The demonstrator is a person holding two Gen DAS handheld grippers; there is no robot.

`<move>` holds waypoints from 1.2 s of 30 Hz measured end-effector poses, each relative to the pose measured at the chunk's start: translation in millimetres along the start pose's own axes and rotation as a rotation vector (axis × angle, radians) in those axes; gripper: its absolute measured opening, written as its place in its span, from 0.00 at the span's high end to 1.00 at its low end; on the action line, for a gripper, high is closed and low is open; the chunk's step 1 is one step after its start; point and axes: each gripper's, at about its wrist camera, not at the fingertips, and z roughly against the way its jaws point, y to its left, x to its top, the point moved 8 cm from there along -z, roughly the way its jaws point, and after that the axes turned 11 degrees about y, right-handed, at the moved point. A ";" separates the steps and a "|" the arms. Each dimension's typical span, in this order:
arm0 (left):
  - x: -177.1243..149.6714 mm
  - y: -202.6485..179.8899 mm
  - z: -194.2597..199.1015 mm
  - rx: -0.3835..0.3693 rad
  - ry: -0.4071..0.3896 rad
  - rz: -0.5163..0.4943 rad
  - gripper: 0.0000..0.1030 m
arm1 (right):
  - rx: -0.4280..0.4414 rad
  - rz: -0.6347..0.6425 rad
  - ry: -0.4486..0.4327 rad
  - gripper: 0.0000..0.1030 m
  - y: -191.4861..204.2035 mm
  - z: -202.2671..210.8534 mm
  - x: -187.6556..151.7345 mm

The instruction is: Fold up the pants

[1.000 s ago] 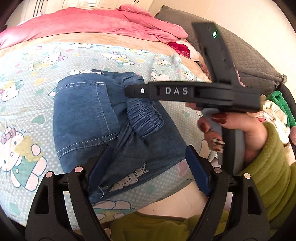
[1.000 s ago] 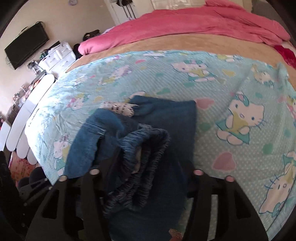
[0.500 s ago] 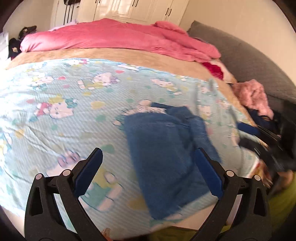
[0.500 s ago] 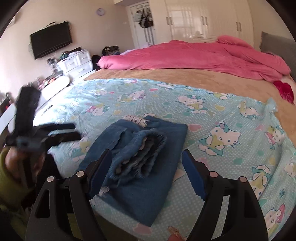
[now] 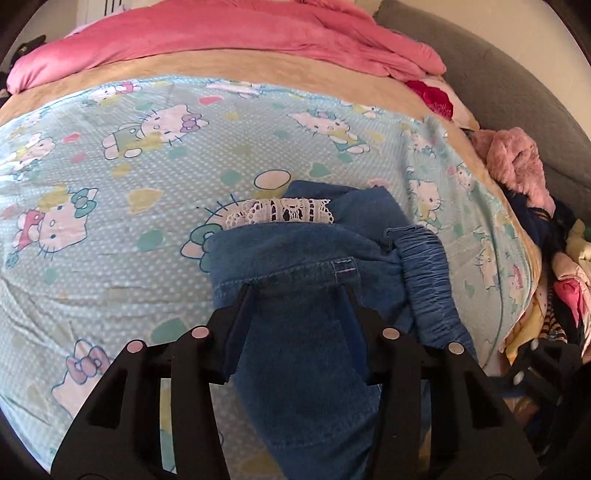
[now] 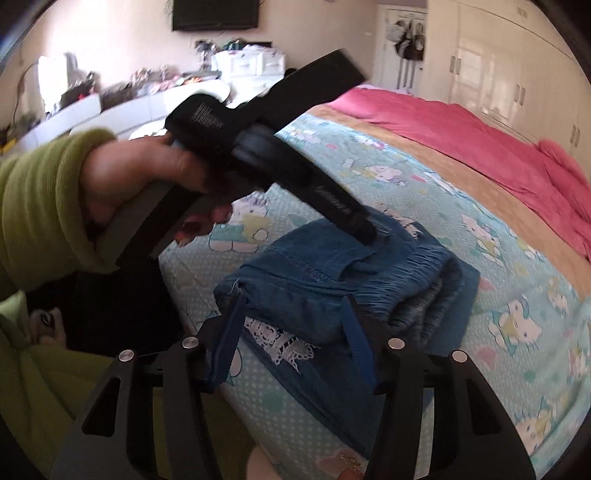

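The blue denim pants (image 5: pixel 314 251) lie folded in a thick bundle on the cartoon-cat bed sheet (image 5: pixel 147 177), with white lace trim (image 5: pixel 280 214) poking out at the far edge and the gathered waistband (image 5: pixel 428 273) on the right. My left gripper (image 5: pixel 295 295) points down onto the pocket hem. Its jaws are closing with denim between them, and the cloth there is not bunched. In the right wrist view the left gripper (image 6: pixel 369 232) touches the top of the pants (image 6: pixel 314 266). My right gripper (image 6: pixel 293 306) straddles the near fold, its jaws closing on either side of the denim.
A pink quilt (image 5: pixel 221 37) covers the far end of the bed. Loose clothes (image 5: pixel 517 166) are piled at the right against a grey padded headboard (image 5: pixel 498 66). A hand in a green sleeve (image 6: pixel 37 206) holds the left gripper. A TV (image 6: pixel 214 13), shelves and wardrobes (image 6: pixel 498 74) line the walls.
Both grippers have come in from wide open and set back to close over the pants, with narrower jaws. The right one has rolled. The pants lie where they were.
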 end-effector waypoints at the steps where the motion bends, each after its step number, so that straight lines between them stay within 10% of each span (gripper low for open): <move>1: 0.9 -0.4 -1.5 0.004 0.003 -0.002 0.63 | -0.022 0.026 0.009 0.51 0.6 -7.3 2.1; 3: 2.2 -1.2 -3.3 0.010 0.005 -0.008 0.61 | -0.060 0.049 0.015 0.51 -1.2 -19.2 5.6; 6: 1.3 -0.2 -7.4 0.005 0.013 -0.002 0.58 | 0.033 0.044 0.017 0.96 2.9 -27.5 7.0; 17: -2.5 0.2 -8.6 -0.005 -0.012 0.006 0.50 | 0.199 -0.087 0.085 0.97 3.9 -26.0 -32.7; 28: -2.3 -15.0 33.5 0.038 -0.120 -0.035 0.27 | 0.079 -0.250 -0.089 0.49 -42.0 48.4 -8.9; 36: -6.7 -22.3 53.4 0.053 -0.162 -0.046 0.18 | 0.019 -0.292 -0.156 0.31 -63.8 72.1 -3.7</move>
